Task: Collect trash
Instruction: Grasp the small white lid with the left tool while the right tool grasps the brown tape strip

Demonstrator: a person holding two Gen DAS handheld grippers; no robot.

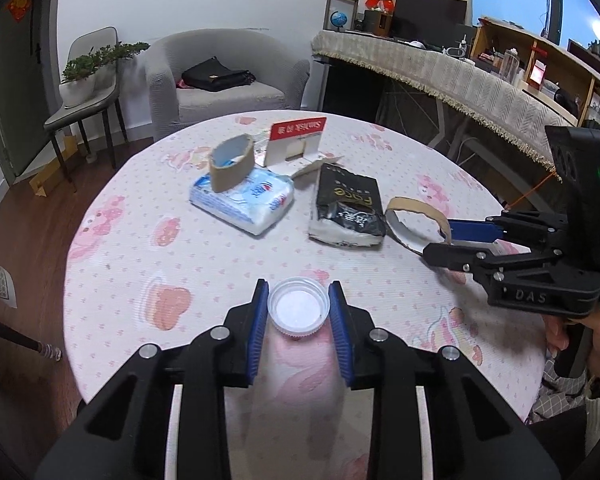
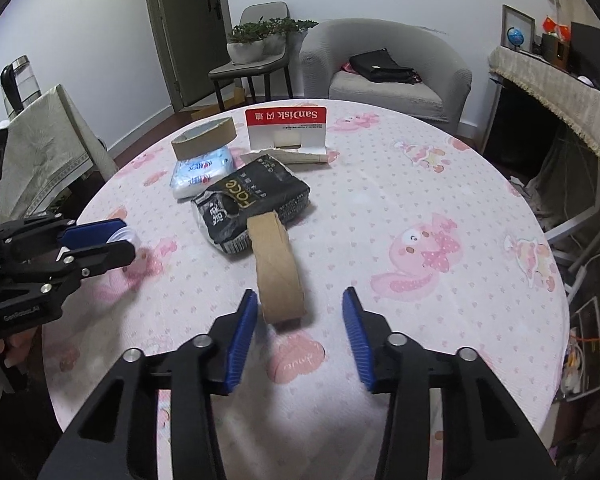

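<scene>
Showing a round worktop (image 1: 112, 264) under a pink-patterned cloth, with trash in a loose group across its middle and both tongs at its near edge. Largest of the litter, a blue-and-white tissue pack (image 1: 242, 200) lies flat with a cardboard tape core (image 1: 232, 162) resting on top; beside it lie a crumpled black wrapper (image 1: 346, 210) and, farther back, a torn red-and-white card package (image 1: 296, 142) standing upright. A second brown cardboard ring (image 2: 278, 266), empty and slightly flattened, lies straight ahead of the right tongs (image 2: 300, 312), its far end touching the black wrapper and its long axis running away along the fingers; the near end sits between the tips but closer to the left-hand finger, and neither pad appears to touch it. These tongs are spread wide. Smallest, a translucent white bottle cap (image 1: 298, 308), open side up, sits between the blue pads of the left tongs (image 1: 298, 304), which bracket it closely; whether they already pinch it cannot be told. Judged from this, each tool has its own target, the right needing a slight shift leftward before closing
</scene>
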